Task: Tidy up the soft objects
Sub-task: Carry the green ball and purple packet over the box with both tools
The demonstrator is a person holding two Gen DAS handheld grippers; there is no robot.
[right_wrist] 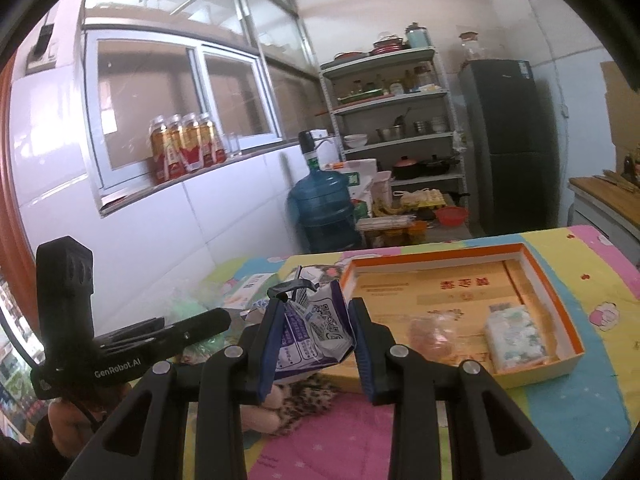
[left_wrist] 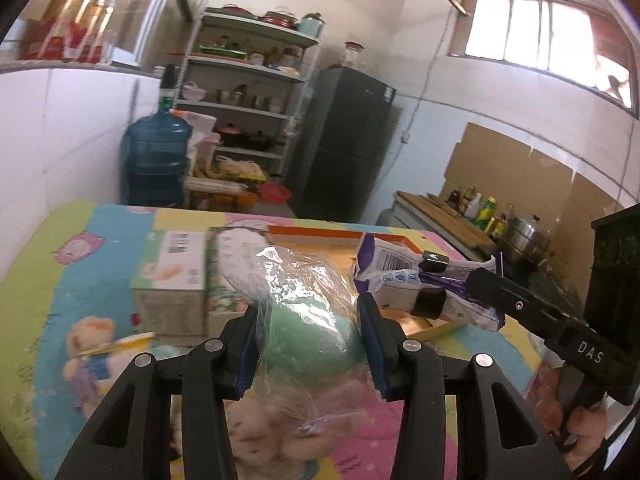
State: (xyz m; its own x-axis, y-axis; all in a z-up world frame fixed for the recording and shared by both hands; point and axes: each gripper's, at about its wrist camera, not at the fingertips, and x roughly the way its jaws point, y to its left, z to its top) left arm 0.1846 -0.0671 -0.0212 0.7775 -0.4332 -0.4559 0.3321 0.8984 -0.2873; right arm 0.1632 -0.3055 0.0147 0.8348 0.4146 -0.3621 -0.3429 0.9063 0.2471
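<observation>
Above the counter [left_wrist: 100, 240], both tools squeezing soft packs, left tool [left_wrist: 310, 344] on green bag [left_wrist: 308, 332], right tool [right_wrist: 314, 344] on purple pouch [right_wrist: 316, 328], maybe slipping from slick plastic.

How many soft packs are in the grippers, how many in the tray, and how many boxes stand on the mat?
Held in grippers: 2, green bag and purple pouch
In orange tray: 2, tissue pack and pink packet
Boxes on mat: 2
Total: 6
</observation>
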